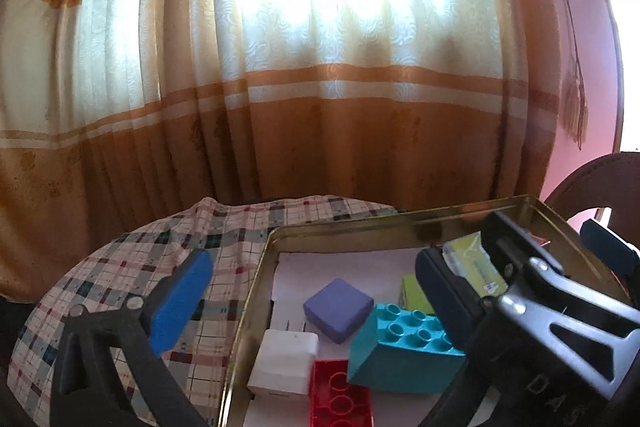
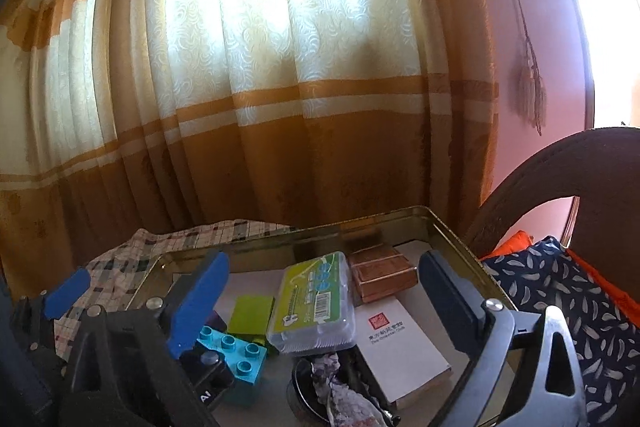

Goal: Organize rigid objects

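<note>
Your left claw (image 1: 312, 301) and right claw (image 2: 324, 297) gaped empty above the gold tin (image 1: 256, 275) on the checked-cloth table (image 1: 132, 267); striped curtain (image 1: 320, 107) hung beyond.

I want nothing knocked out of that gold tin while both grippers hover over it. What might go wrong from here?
1. The teal brick rests tilted on the red brick; a nudge may slide it.
2. The right gripper, jaws open, straddles the green-labelled clear box and could shove it.
3. The left gripper is wide open, one finger beyond the tin's rim; descending might catch it.
</note>
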The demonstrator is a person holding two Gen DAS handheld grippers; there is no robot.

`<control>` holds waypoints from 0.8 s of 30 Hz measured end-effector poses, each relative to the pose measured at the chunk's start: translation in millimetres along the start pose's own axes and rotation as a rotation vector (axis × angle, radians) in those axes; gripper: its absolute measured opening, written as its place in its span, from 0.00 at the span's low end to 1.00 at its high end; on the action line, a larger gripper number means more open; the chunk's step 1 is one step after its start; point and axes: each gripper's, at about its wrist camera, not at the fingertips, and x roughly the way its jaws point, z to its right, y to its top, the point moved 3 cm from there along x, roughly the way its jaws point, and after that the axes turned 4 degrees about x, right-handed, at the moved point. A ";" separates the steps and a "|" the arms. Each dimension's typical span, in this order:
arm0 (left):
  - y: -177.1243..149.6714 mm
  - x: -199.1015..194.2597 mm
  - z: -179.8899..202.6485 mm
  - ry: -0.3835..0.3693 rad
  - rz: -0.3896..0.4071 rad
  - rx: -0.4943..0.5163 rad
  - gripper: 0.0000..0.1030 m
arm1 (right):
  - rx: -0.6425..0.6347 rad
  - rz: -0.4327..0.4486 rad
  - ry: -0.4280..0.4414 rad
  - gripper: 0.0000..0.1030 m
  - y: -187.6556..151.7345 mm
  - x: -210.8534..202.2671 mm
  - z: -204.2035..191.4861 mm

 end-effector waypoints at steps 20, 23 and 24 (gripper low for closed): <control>-2.9 -5.4 -7.1 0.025 0.006 -0.021 1.00 | 0.051 -0.018 -0.005 0.95 -0.1 3.5 9.3; -2.9 -7.1 -7.2 0.026 0.010 -0.022 1.00 | 0.067 -0.024 -0.014 0.95 -0.7 4.7 12.3; -2.9 -7.6 -7.6 0.026 0.011 -0.023 1.00 | 0.072 -0.025 -0.016 0.95 -0.8 5.1 13.4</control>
